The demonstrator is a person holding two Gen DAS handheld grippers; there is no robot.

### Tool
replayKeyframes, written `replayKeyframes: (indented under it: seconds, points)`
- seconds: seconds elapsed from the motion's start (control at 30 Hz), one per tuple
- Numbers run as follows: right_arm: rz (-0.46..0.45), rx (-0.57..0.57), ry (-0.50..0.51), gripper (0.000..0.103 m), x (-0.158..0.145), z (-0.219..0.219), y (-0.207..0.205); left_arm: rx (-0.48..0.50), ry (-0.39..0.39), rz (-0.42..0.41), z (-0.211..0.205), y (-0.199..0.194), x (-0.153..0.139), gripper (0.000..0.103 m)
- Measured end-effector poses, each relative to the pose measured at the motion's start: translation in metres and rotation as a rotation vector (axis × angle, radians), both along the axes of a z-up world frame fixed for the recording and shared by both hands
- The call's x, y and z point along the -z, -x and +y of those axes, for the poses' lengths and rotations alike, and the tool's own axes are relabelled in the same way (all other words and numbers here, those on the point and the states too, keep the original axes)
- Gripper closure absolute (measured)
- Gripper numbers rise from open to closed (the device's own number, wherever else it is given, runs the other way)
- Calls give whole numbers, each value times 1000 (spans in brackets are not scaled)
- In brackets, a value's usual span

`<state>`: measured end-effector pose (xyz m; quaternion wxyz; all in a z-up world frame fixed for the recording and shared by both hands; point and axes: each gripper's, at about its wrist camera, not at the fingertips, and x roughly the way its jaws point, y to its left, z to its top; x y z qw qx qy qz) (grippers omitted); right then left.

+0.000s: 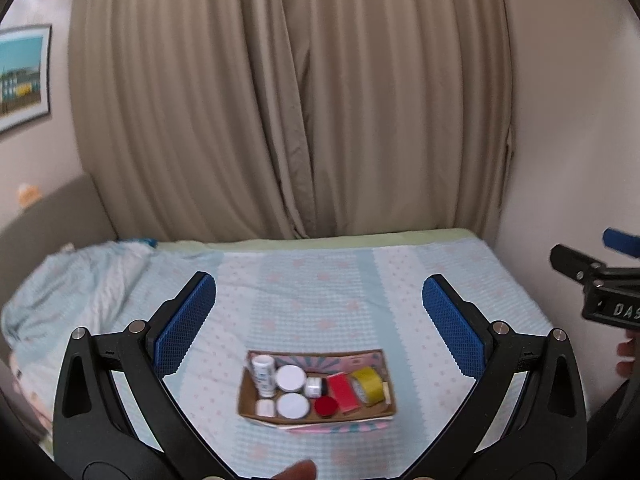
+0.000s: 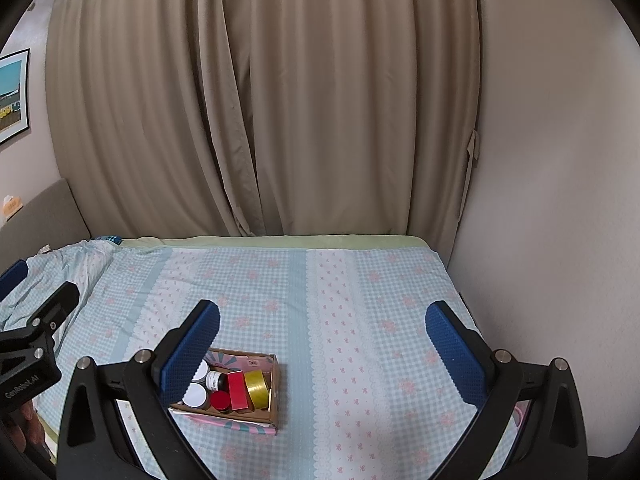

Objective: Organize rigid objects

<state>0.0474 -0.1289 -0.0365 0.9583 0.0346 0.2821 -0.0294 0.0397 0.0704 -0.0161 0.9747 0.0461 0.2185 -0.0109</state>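
The cardboard box point(image 1: 318, 388) sits on the bed point(image 1: 320, 280), on its blue checked cover, and is packed with small things; the left wrist view looks straight into it, while the right wrist view sees it from the side, low and left, partly behind the right gripper's own left finger.

In the left view a white bottle point(image 1: 263, 374) lies along the box's left end, two white lids point(image 1: 291, 378) sit beside it, then a small dark jar point(image 1: 314, 387), a red round lid point(image 1: 326, 406), a red flat box point(image 1: 343, 392) and a yellow tape roll point(image 1: 367, 386) at the right end; a small white piece at the near left corner shows only here.

The right view shows the tape roll point(image 2: 257, 389) standing on edge and the red box point(image 2: 237, 391) upright beside it; the bottle is hidden.

The left gripper point(image 1: 319, 320) hangs above the bed with jaws wide and nothing between them; the right gripper point(image 2: 322, 344) likewise, jaws wide and bare.

Each view catches the other gripper at its margin; a beige curtain point(image 2: 260, 100) closes the back.
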Motion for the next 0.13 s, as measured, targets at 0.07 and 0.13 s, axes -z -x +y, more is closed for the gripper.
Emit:
replayKeyframes:
  seconds: [0.07, 0.13]
  points:
    - [-1, -3, -1, 0, 0, -1, -1, 7, 30, -1, 4, 1, 0, 0]
    - [0, -6, 0, 0, 0, -1, -1, 8, 37, -9, 6, 2, 0, 0]
